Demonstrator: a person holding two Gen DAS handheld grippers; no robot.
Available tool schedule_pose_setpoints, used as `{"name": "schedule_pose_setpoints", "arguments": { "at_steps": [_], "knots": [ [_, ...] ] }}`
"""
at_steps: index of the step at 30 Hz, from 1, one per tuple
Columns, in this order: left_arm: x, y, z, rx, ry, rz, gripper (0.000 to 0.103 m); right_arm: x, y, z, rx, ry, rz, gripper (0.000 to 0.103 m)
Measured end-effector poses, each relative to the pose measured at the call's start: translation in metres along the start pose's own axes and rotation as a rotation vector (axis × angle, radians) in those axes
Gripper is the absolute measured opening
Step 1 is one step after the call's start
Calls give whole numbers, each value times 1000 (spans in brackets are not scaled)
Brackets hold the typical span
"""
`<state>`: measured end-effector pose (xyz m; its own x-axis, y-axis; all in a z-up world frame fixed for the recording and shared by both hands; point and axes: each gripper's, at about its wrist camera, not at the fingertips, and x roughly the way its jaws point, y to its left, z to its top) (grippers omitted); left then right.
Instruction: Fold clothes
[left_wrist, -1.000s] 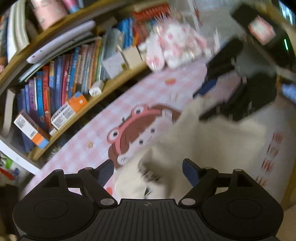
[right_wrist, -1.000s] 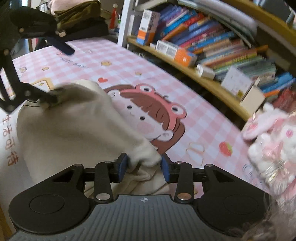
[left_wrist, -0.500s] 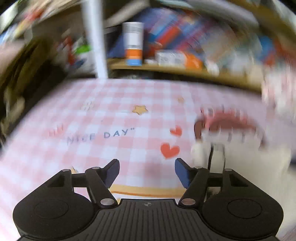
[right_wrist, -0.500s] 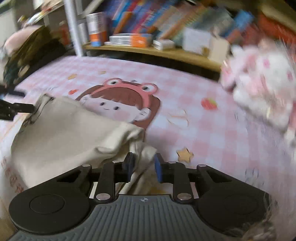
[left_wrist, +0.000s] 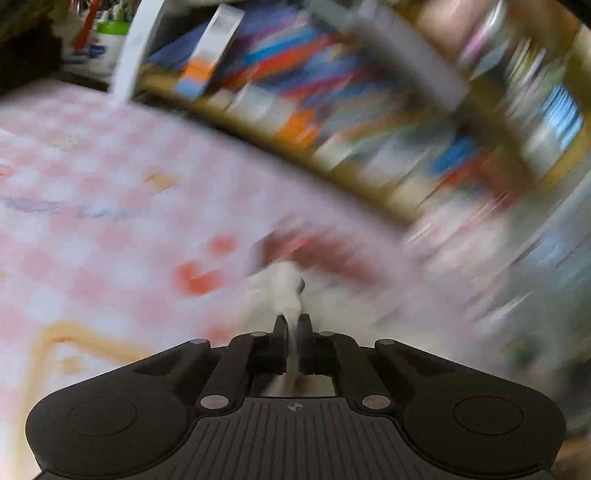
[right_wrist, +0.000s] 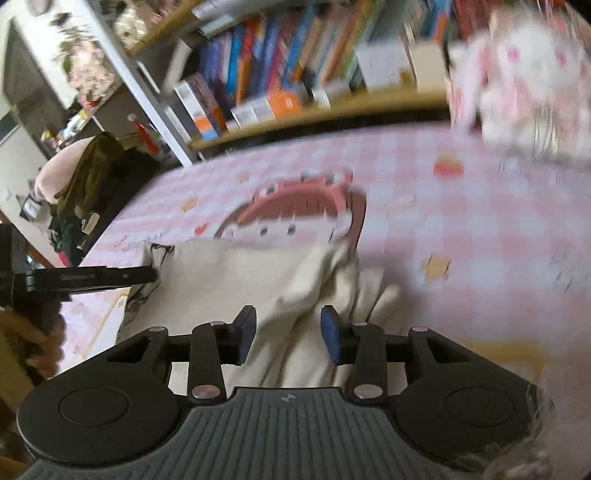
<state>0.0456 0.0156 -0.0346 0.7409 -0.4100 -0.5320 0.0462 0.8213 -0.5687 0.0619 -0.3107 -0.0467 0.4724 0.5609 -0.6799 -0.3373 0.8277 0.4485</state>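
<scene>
Cloth pinched tight: the left gripper (left_wrist: 292, 325) has its fingers drawn almost together on a thin fold of a cream garment (right_wrist: 236, 280), which bunches up just ahead of the fingertips in the heavily blurred left wrist view. The garment lies on a pink checked tablecloth (right_wrist: 461, 229) printed with a cartoon girl in a frog hood (right_wrist: 295, 206), its upper edge overlapping the lower part of that print. In the right wrist view the left gripper (right_wrist: 153, 275) appears side-on at the garment's left corner, touching the fabric there. The right gripper (right_wrist: 288, 332) stands with its blue-padded fingers (right_wrist: 330, 334) spread apart, a rumpled ridge of the garment rising between them; no pad visibly presses the cloth. A bookshelf (right_wrist: 295, 74) packed with books runs behind the table, and a pink-and-white plush toy (right_wrist: 524, 74) sits at the far right edge.
</scene>
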Motion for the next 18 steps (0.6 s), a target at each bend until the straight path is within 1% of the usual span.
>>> {"name": "schedule_pose_setpoints", "arguments": {
  "at_steps": [1, 2, 4, 5, 6, 8, 9, 10, 11, 12, 14, 15, 17, 18],
  "knots": [
    [-2, 0, 3, -15, -29, -24, 3, 3, -2, -1, 25, 10, -7, 33],
    [-4, 0, 5, -28, -55, -40, 3, 3, -4, -2, 39, 12, -16, 24],
    [11, 11, 9, -64, -34, 63, 3, 4, -8, -2, 59, 10, -29, 14],
    [24, 18, 9, -83, 6, 134, 3, 4, -10, -2, 66, 7, -34, 4],
    [32, 21, 9, -91, 24, 160, 4, 5, -12, -2, 69, 7, -55, 0],
    [47, 25, 9, -104, 54, 204, 8, 5, -16, -3, 94, 1, -53, 0],
    [47, 23, 9, -103, 40, 207, 10, 5, -17, -3, 98, -2, -51, 0],
    [44, 22, 10, -101, 22, 206, 16, 3, -17, -4, 99, -5, -50, 0],
    [41, 21, 11, -100, 5, 204, 19, 1, -17, -3, 100, -12, -47, 1],
    [35, 21, 12, -100, -15, 203, 25, -3, -18, -3, 108, -28, -39, 2],
    [23, 26, 14, -104, -50, 194, 27, -10, -18, -2, 128, -65, -18, 4],
    [18, 26, 14, -104, -63, 187, 27, -13, -19, -1, 138, -80, -2, 7],
    [7, 22, 11, -90, -72, 165, 27, -12, -20, 1, 160, -84, 20, 24],
    [2, 20, 9, -83, -77, 154, 27, -11, -21, 2, 171, -84, 30, 27]
  ]
}}
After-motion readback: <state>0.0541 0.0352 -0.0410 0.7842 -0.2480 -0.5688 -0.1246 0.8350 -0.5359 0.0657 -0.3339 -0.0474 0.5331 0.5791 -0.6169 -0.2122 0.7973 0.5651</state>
